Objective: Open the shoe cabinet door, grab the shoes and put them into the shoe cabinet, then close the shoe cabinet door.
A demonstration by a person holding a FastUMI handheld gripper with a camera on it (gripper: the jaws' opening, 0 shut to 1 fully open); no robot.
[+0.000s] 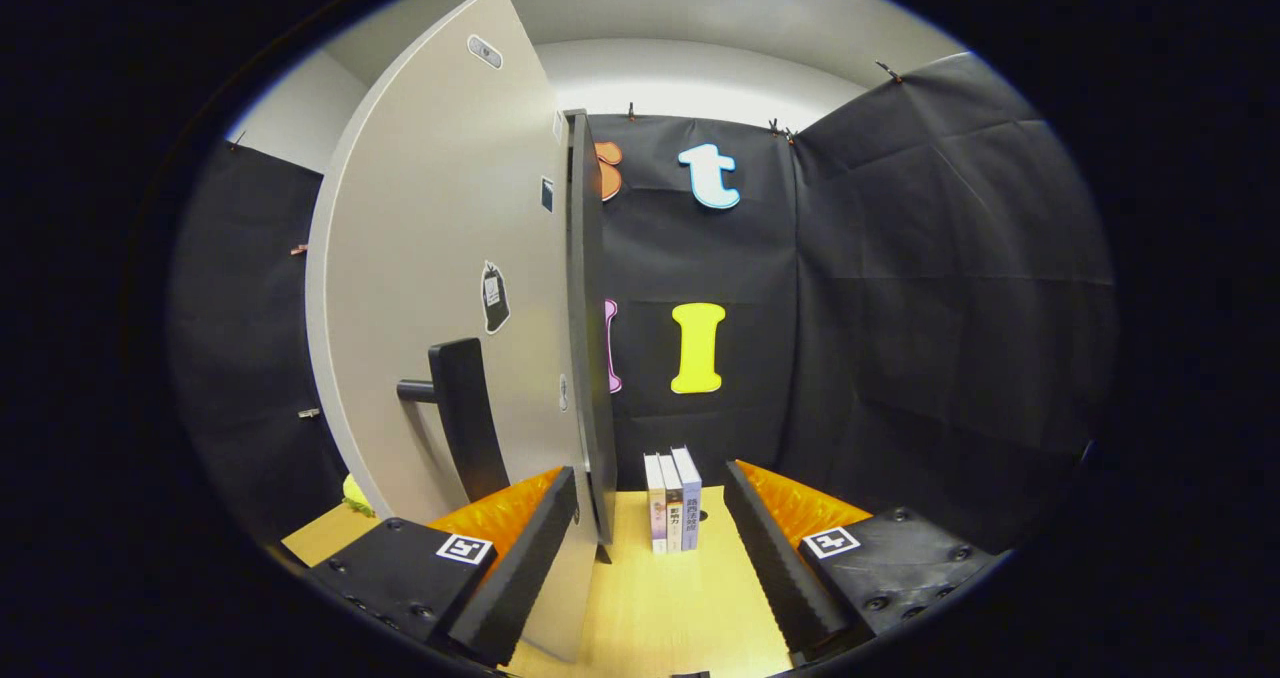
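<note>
**A:** How are the jaws standing?

**B:** They are standing wide apart, gripping nothing. The gripper is hovering low over the pale wooden tabletop, and bare wood is showing between its two fingers.

**A:** Going from the left, what is lying there?

**B:** A small yellow-green object is peeking out behind the left finger, at the foot of the cabinet; it is too hidden to tell what it is. Next to it the tall light-grey shoe cabinet door is rising, flat panel facing the camera, with a black bar handle sticking out from its lower part just beyond the left finger. A few small stickers are sitting on the panel.

**A:** Is the door open or closed?

**B:** I cannot tell for sure. The dark edge of the door or cabinet is running down to the tabletop just ahead of the left finger, almost touching its tip.

**A:** And further right?

**B:** Three slim upright books are standing together on the tabletop, beyond the gap between the fingers, just right of that dark edge. The right finger is pointing past them.
</note>
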